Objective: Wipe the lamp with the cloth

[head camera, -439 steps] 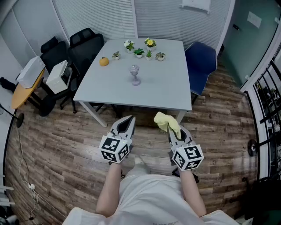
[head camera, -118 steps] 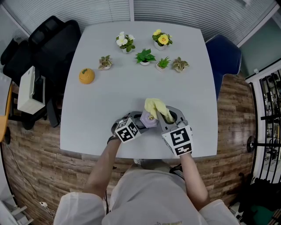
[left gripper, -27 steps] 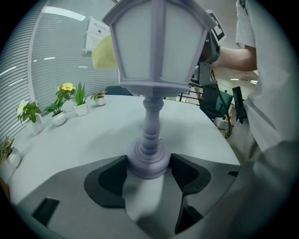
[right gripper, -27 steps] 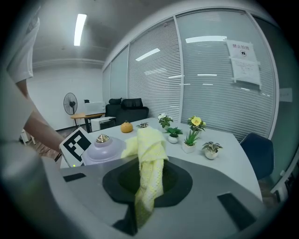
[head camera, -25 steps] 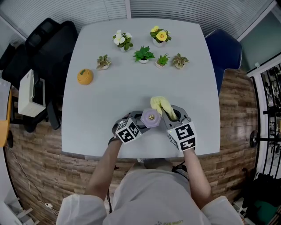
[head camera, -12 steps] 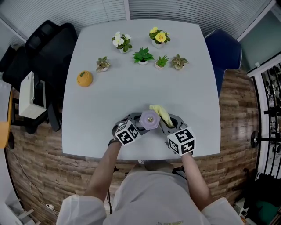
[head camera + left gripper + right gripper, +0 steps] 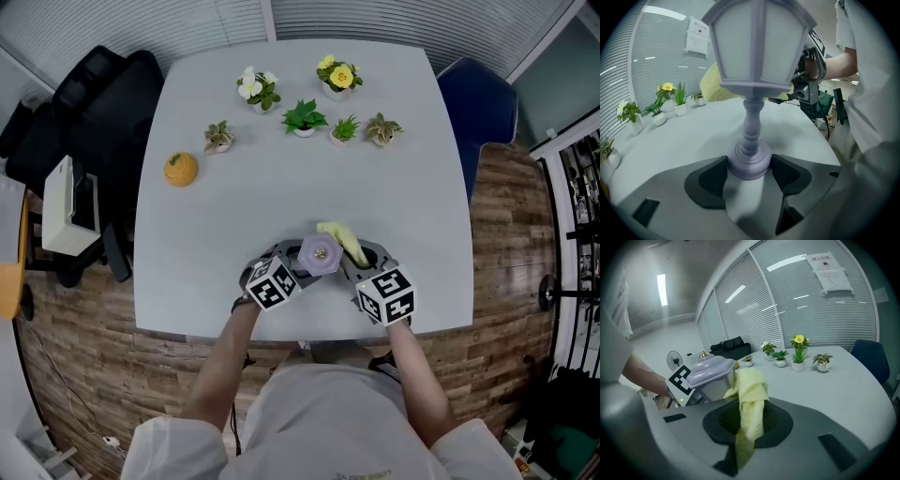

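A small lilac lantern-shaped lamp (image 7: 319,253) stands upright near the front edge of the white table (image 7: 234,216). My left gripper (image 7: 298,270) is shut on its round base (image 7: 750,161), one dark pad on each side. My right gripper (image 7: 361,255) is shut on a yellow cloth (image 7: 342,239), which lies against the right side of the lamp's shade. In the right gripper view the cloth (image 7: 750,404) hangs from between the jaws and touches the shade (image 7: 710,376). In the left gripper view the cloth (image 7: 712,86) shows behind the shade (image 7: 752,70).
Several small potted plants (image 7: 305,117) stand in a row at the table's far side, with an orange pumpkin-like ornament (image 7: 180,169) to their left. A blue chair (image 7: 483,103) stands at the right, and black chairs (image 7: 94,103) at the left.
My right gripper has sunk and rolled a little, drawing the cloth down along the lamp's shade. The left gripper and the lamp have not moved.
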`<state>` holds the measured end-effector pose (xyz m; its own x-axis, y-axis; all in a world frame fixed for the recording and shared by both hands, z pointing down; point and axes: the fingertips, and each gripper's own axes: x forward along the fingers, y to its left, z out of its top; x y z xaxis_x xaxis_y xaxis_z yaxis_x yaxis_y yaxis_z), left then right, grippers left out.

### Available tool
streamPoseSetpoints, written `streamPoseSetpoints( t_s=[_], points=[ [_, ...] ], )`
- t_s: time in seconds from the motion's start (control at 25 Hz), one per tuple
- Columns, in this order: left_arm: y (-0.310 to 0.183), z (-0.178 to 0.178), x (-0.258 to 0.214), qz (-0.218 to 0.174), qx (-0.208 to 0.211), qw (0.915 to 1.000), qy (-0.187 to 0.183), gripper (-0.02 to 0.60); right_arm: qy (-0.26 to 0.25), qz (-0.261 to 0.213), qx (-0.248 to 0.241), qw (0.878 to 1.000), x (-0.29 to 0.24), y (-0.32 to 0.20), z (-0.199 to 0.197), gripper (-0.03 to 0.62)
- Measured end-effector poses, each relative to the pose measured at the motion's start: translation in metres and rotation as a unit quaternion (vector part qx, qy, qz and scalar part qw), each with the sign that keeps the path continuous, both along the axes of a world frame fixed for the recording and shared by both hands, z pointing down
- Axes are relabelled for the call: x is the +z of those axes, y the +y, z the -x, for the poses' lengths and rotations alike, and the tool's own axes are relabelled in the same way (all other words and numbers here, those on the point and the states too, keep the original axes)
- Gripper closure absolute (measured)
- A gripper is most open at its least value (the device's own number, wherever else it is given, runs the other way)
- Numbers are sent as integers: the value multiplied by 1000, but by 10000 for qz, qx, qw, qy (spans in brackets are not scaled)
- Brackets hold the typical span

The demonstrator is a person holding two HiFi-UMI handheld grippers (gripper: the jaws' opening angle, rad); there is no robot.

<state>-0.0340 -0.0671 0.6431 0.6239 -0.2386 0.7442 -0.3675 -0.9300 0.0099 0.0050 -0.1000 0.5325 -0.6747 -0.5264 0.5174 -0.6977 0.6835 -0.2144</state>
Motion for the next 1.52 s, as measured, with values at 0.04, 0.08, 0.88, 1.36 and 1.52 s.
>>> streamPoseSetpoints(
  t_s=[0.04,0.08,0.88,1.36,1.52],
  points=[
    [0,0,0,-1,0,10000,3,276,-7,1,-9,10000,0,-1,1,554],
    [0,0,0,-3,0,10000,6,275,-15,2,-19,10000,0,-2,2,554],
    [-1,0,0,-19,13,10000,9,275,-411,-13,-127,9991,-11,-19,10,554],
    [-1,1,0,-32,13,10000,19,276,-1637,136,-167,9863,-30,-13,4,554],
    [0,0,-1,-44,14,10000,18,276,-1450,117,-249,9890,-24,-11,8,554]
  ],
)
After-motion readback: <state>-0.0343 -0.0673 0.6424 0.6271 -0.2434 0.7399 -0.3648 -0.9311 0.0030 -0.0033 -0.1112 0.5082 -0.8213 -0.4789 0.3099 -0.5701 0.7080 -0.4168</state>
